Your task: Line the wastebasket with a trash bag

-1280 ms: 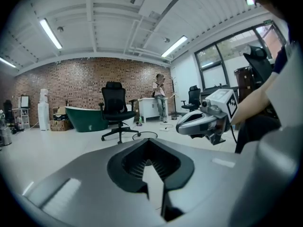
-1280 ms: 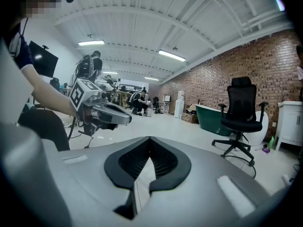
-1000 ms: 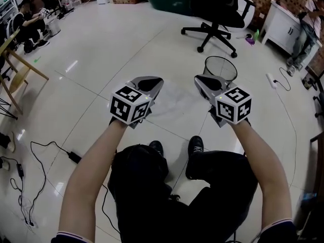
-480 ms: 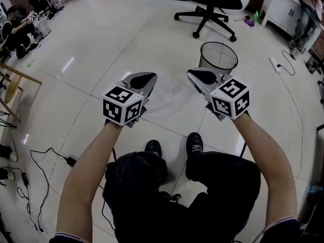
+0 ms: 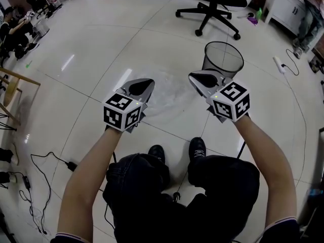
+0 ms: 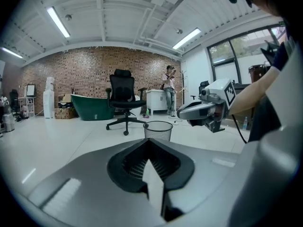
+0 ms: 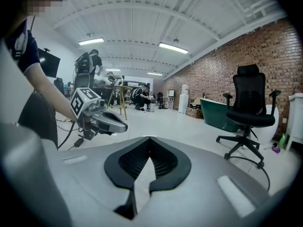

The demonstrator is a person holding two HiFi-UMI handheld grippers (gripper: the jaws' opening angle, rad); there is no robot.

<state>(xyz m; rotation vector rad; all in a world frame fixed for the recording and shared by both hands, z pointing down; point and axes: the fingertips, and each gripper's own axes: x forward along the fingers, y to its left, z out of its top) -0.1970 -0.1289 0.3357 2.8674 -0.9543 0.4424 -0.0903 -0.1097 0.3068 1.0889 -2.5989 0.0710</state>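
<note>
A black mesh wastebasket [image 5: 223, 58] stands upright on the tiled floor just beyond my right gripper [image 5: 196, 77]. In the left gripper view the wastebasket [image 6: 157, 130] is straight ahead. A clear trash bag [image 5: 169, 94] lies flat on the floor between and below both grippers. My left gripper [image 5: 147, 83] hovers over the bag's left part. Both grippers are shut with nothing between the jaws. Each sees the other: the right gripper [image 6: 208, 110] in the left gripper view, the left gripper [image 7: 97, 113] in the right gripper view.
A black office chair [image 5: 216, 6] stands behind the wastebasket. Cables and a power adapter [image 5: 71, 165] lie on the floor at left, and a power strip [image 5: 278, 64] at right. A white cabinet [image 5: 286, 6] is at far right. People sit at desks far left [image 5: 12, 29].
Both grippers have sunk toward the floor and the bag, staying side by side. Their jaws stayed shut.
</note>
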